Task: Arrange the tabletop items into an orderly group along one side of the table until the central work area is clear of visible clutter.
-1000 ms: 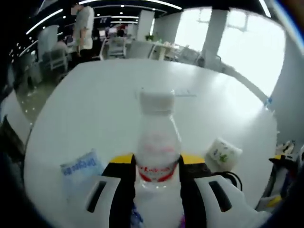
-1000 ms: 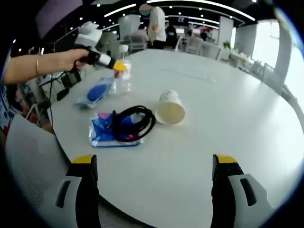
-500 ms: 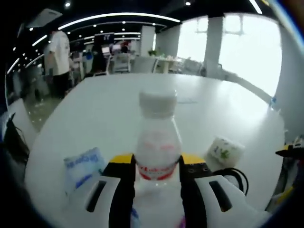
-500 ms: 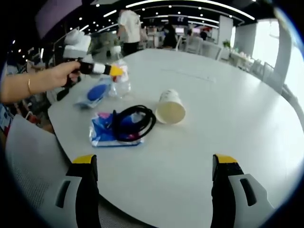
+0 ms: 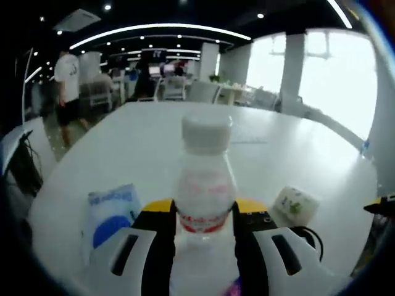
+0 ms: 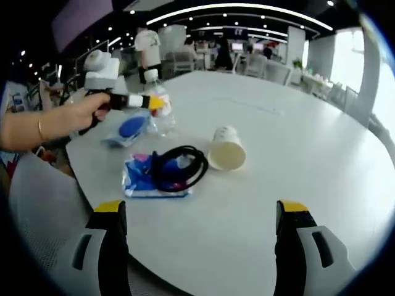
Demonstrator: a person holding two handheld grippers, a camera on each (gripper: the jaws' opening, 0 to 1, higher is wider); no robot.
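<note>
A clear water bottle (image 5: 204,203) with a white cap and red label stands upright between the jaws of my left gripper (image 5: 203,217), which is shut on it. In the right gripper view the same bottle (image 6: 160,106) is at the table's far left, held by the left gripper (image 6: 150,102) in a person's hand. A paper cup (image 6: 226,148) lies on its side mid-table; it also shows as the cup (image 5: 294,203). A black cable coil (image 6: 179,166) rests on a blue-pink packet (image 6: 143,180). A blue-white pouch (image 6: 128,127), the pouch (image 5: 110,210), lies beside the bottle. My right gripper (image 6: 200,213) is open over bare table.
The round white table (image 6: 296,142) stretches far and right. Its near edge (image 6: 92,203) curves just beyond my right jaws. Chairs, desks and people stand in the office behind.
The left gripper and bottle have shifted slightly right along the table's left side, staying shut on it. The right view has moved a little closer to the items.
</note>
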